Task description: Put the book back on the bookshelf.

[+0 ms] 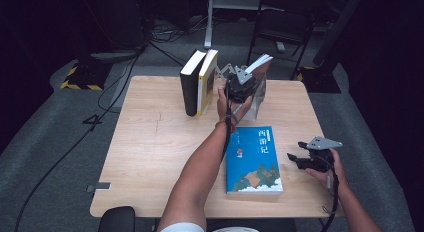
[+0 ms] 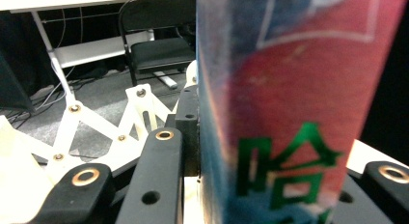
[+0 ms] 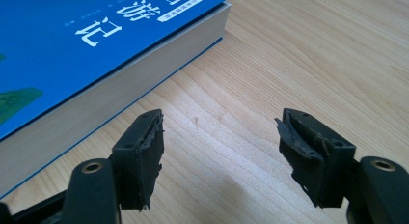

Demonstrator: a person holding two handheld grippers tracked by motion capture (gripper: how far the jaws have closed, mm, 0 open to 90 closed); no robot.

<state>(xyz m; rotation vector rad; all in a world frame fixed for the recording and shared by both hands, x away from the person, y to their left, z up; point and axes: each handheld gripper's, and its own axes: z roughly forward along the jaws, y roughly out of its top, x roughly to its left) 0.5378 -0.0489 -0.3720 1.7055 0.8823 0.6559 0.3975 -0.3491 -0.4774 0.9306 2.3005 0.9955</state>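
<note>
Right now my left gripper [image 1: 243, 84] clamps a red-covered book [image 1: 261, 77] upright at the upper centre of the high view, near the white bookend [image 1: 254, 108]. If the grip slips, it topples. My right gripper [image 1: 302, 159] rests open beside the blue book [image 1: 252, 159].

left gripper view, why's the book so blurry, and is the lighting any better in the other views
Left gripper view: the red and blue book sits right against the lens between the jaws, so it is out of focus, while the chair behind looks sharper. Right gripper view: evenly lit, blue book and wood grain crisp. High view: table bright, surroundings dark.
</note>
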